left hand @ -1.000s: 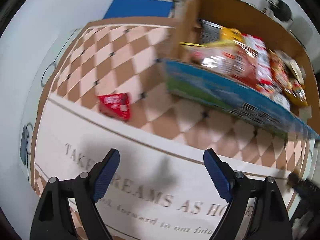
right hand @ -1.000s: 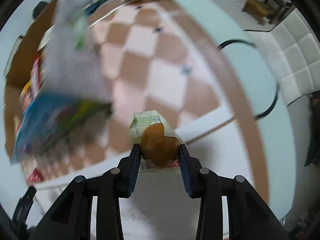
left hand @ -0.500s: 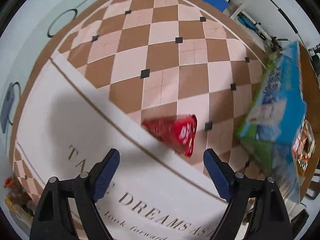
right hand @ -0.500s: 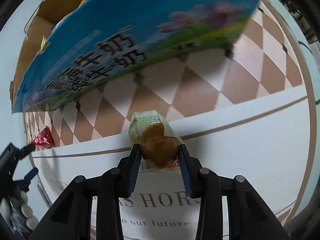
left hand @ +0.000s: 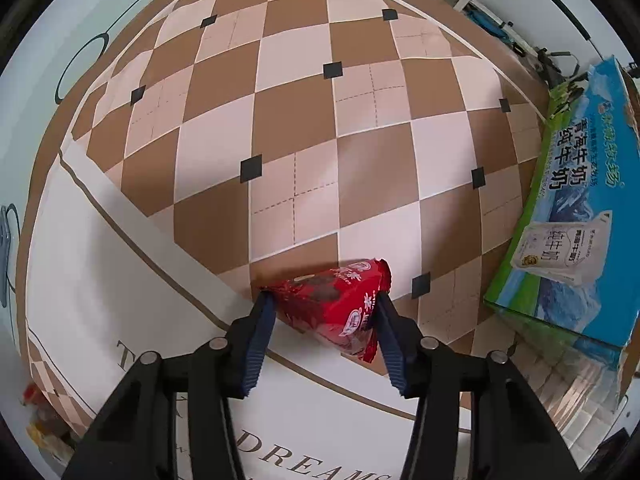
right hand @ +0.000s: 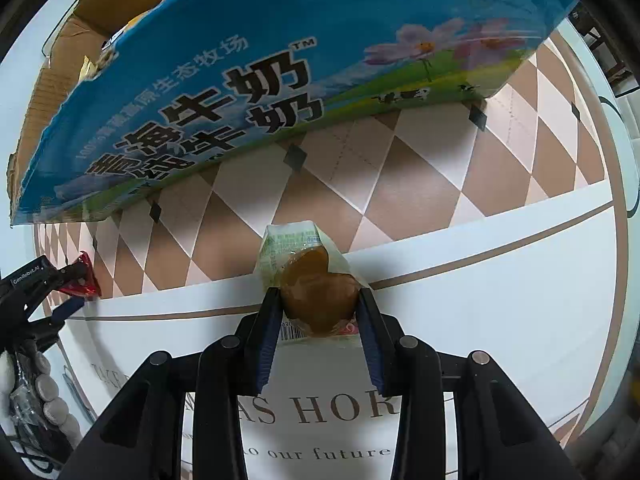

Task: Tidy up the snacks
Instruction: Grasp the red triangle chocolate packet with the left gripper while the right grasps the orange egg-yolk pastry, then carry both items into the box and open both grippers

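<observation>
1. Your right gripper [right hand: 319, 306] is clenched on a clear-wrapped brown snack [right hand: 316, 292]; both blue pads [right hand: 267, 332] press its sides, and the pale green printed end of the wrapper sticks out forward past the fingertips. A barcode shows at the near edge of the wrapper.
2. Your left gripper [left hand: 325, 308] is closed around a red snack packet [left hand: 336, 306], with one pad at each end. The packet sits on the mat right where the white border meets the checkered field.
3. Under both tools lies the checkered mat [left hand: 296, 128], brown and pink diamonds with small black squares, and a white band with lettering nearest to you.
4. From the right wrist view, your left gripper [right hand: 70, 286] shows at the far left edge, with the red packet [right hand: 84, 276] at its tips.
5. Beyond the wrapped snack stands the blue milk carton box [right hand: 248, 80], resting on the mat with its printed side facing you. From the left wrist view the same box [left hand: 568, 216] sits at the right, well apart from the red packet.
6. Over the box's top rim you can glimpse bits of yellow and red packaging inside, against the brown cardboard inner wall [right hand: 100, 4]. What those packets are, you cannot tell.
</observation>
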`<action>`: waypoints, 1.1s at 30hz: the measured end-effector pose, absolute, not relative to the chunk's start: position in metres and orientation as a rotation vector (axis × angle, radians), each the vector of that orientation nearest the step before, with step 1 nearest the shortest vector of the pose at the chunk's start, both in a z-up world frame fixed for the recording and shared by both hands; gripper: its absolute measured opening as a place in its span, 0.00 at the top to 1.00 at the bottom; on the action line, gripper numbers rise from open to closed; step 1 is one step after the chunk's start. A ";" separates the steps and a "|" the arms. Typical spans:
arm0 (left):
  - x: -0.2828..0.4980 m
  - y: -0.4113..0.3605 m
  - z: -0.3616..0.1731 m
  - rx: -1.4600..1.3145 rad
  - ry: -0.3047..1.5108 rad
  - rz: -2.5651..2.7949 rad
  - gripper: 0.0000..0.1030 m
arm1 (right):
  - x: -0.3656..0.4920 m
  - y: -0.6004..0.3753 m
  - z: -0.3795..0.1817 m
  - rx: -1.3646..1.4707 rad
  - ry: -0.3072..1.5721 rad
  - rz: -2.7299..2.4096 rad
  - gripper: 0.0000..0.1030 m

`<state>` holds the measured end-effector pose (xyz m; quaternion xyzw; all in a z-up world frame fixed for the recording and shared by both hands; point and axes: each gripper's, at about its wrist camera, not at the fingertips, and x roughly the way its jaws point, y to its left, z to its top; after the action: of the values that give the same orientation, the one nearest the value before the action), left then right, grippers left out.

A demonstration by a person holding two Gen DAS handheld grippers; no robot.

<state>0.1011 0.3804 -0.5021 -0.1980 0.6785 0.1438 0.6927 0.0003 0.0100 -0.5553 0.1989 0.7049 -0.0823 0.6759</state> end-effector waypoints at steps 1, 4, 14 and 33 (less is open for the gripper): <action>0.099 0.381 -0.501 -0.441 1.513 0.322 0.55 | 0.001 0.013 -0.556 0.445 1.584 -0.186 0.61; 0.091 0.381 -0.498 -0.432 1.511 0.307 0.55 | -0.003 0.009 -0.553 0.443 1.581 -0.186 0.61; 0.007 0.309 -0.470 -0.230 1.565 0.035 0.55 | -0.038 0.012 -0.546 0.366 1.623 -0.085 0.61; -0.031 0.271 -0.519 -0.154 1.718 -0.067 0.46 | -0.075 0.003 -0.576 0.370 1.734 -0.045 0.57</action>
<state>-0.0306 0.2707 -0.5188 -0.0680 0.7563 -0.0296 0.6500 -0.0752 0.0031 -0.5756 0.1615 0.7577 -0.0198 0.6320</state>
